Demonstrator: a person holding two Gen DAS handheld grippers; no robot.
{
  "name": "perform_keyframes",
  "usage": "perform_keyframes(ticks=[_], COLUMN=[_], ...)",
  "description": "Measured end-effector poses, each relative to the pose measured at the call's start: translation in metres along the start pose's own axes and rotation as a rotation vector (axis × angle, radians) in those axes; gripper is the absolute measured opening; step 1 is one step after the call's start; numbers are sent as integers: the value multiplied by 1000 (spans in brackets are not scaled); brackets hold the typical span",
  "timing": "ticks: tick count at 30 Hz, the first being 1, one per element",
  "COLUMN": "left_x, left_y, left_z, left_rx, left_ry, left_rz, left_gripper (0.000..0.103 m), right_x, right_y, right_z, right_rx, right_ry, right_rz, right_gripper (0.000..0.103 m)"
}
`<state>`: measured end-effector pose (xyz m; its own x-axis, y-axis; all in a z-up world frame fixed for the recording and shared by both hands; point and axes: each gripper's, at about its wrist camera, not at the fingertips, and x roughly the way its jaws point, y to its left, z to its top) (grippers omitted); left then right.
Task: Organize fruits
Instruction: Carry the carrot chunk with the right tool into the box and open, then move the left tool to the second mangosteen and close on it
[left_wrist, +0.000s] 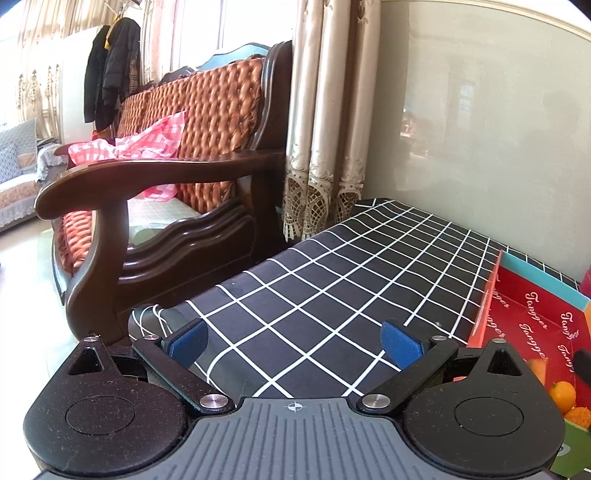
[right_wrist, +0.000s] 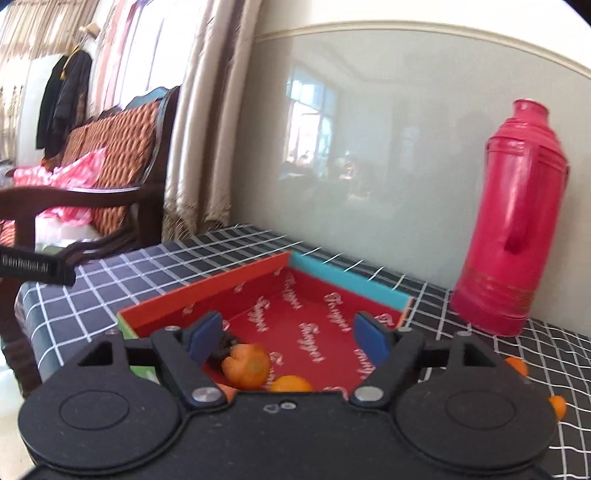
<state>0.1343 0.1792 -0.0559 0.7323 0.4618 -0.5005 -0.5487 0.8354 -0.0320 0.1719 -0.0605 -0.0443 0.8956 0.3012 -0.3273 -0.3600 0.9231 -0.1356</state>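
A black grid tablecloth covers the table, with a pink thermos standing at the back. The red box holds what look like oranges near its front wall. The right gripper hangs spread above them; the left gripper is spread over bare cloth beside the box.
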Motion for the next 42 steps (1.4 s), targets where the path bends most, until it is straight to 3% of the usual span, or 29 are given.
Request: perform_keyframes(ticks=[5, 9, 26, 35, 42], left_x=[-4, -10, -57, -82, -81], left_y=[-11, -23, -128, -201, -268], left_z=[-2, -3, -28, -44, -59], left_rx=[23, 40, 228, 370, 458], left_ry=[-13, -28, -103, -95, -28], left_rz=[-11, -41, -316, -474, -556], left_gripper=[99, 99, 99, 99, 99], right_x=[-6, -10, -55, -76, -97], right_y=[-15, -32, -159, -199, -217], right_z=[2, 0, -34, -56, -63], right_rx=[19, 54, 358, 391, 443], right_ry=[-32, -50, 66, 139, 114], right_rz=[-129, -284, -911, -1049, -1088], right_gripper=[86, 95, 97, 97, 97])
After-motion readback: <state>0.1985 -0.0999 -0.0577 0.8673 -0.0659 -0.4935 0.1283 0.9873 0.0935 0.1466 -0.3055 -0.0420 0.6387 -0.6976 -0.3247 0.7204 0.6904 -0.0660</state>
